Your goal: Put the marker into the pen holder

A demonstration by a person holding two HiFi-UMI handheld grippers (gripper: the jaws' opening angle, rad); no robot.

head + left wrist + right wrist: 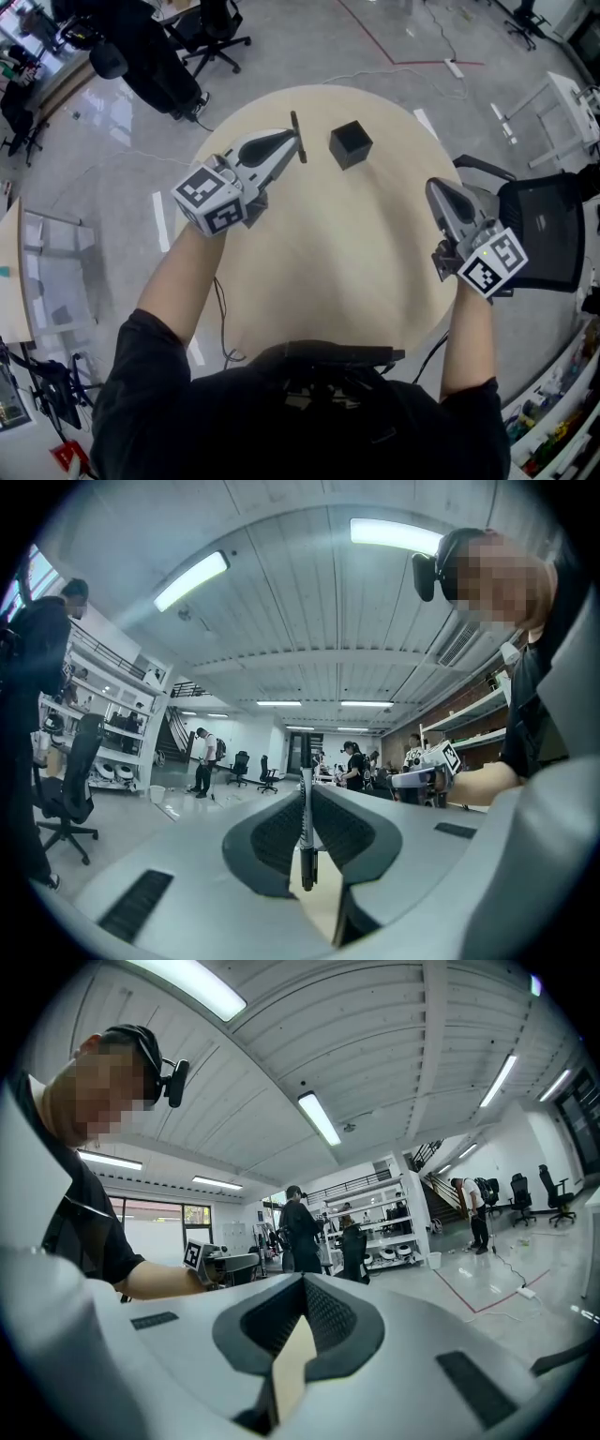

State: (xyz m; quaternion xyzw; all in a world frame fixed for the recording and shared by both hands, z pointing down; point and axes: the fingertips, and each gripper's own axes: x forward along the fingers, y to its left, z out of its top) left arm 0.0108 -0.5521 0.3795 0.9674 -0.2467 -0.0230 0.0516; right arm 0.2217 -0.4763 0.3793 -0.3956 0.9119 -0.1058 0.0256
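Surface: a round, light brown surface (328, 253) with one thing standing on it.
Pen holder: a small black box, the pen holder (351, 143), stands on the surface near the far edge.
Marker: the thin dark marker (297, 136) is up in the air over the far edge, just left of the pen holder and not touching it.
Left gripper: the left gripper (292, 142) has its fingers clenched on the marker. The marker sits across the fingers and sticks out on both sides.
Right gripper: the right gripper (437, 187) is over the right edge of the surface. Its fingers are pressed together with nothing between them.
Chair: a black chair (544, 230) stands past the right edge.
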